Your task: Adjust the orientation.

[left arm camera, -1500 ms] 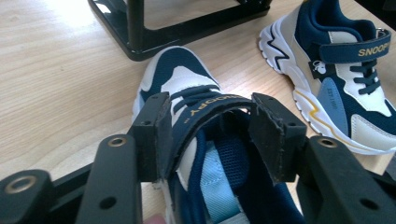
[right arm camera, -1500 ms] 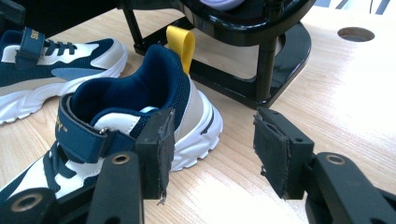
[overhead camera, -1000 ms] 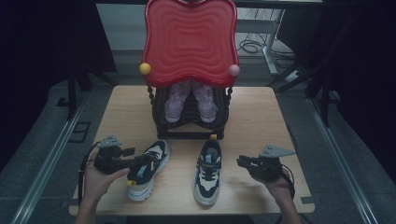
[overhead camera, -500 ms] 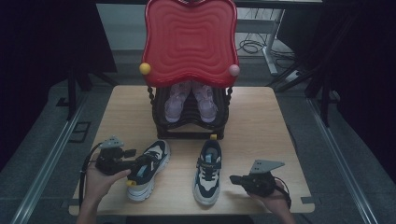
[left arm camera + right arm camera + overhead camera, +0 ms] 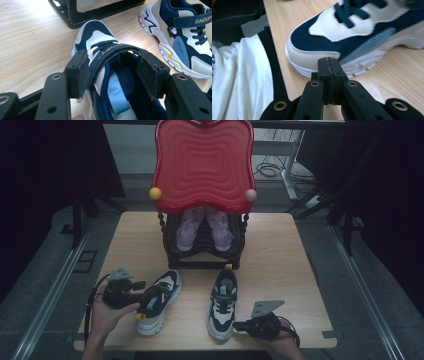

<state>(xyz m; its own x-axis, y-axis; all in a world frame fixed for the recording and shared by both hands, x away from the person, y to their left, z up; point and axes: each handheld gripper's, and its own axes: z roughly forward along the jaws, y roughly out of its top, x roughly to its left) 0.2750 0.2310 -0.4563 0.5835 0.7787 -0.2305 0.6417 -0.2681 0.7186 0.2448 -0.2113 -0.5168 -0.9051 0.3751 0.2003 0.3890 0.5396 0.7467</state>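
Observation:
Two navy, white and blue sneakers lie on the wooden table. The left sneaker points its toe toward the rack. My left gripper comes at it from the left, and its pads press on both sides of the strapped upper; it is shut on that sneaker. The right sneaker has its toe toward the table's near edge. My right gripper is low beside that toe, shut with nothing between the jaws, its tips just short of the sole.
A black shoe rack stands mid-table with a pair of pink shoes inside and a red wavy board on top. The near table edge lies close under both hands. White clothing is beside the right gripper.
My right gripper has moved toward the near edge and to the left, down to the right sneaker's toe. The left gripper and its sneaker have stayed put.

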